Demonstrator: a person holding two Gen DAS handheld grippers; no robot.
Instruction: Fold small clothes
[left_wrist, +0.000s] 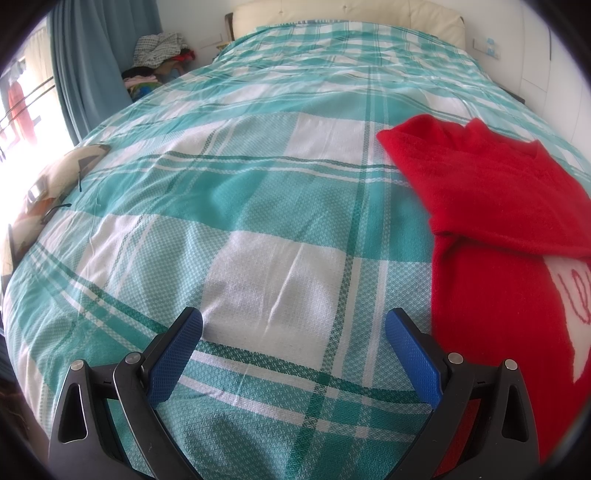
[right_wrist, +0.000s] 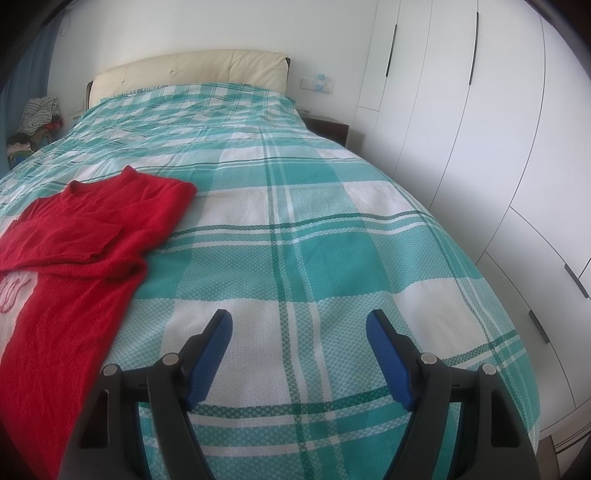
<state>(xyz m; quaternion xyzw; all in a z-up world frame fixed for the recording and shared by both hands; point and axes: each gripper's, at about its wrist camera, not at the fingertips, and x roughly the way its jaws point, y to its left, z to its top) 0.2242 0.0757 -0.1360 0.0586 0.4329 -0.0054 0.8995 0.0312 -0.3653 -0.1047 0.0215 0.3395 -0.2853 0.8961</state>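
Observation:
A red knitted sweater (left_wrist: 491, 206) with a white patch lies flat on the teal-and-white checked bedspread (left_wrist: 258, 206), with both sleeves folded across its chest. It shows at the right in the left wrist view and at the left in the right wrist view (right_wrist: 81, 236). My left gripper (left_wrist: 293, 321) is open and empty, just left of the sweater's lower body. My right gripper (right_wrist: 299, 321) is open and empty, to the right of the sweater over the bedspread (right_wrist: 332, 229).
A cream headboard (right_wrist: 188, 70) stands at the far end. White wardrobes (right_wrist: 480, 147) line the right side of the bed, with a dark nightstand (right_wrist: 328, 127). A pile of clothes (left_wrist: 159, 55) and blue curtains (left_wrist: 85, 74) are at the far left. A cushion (left_wrist: 55, 184) lies on the left edge.

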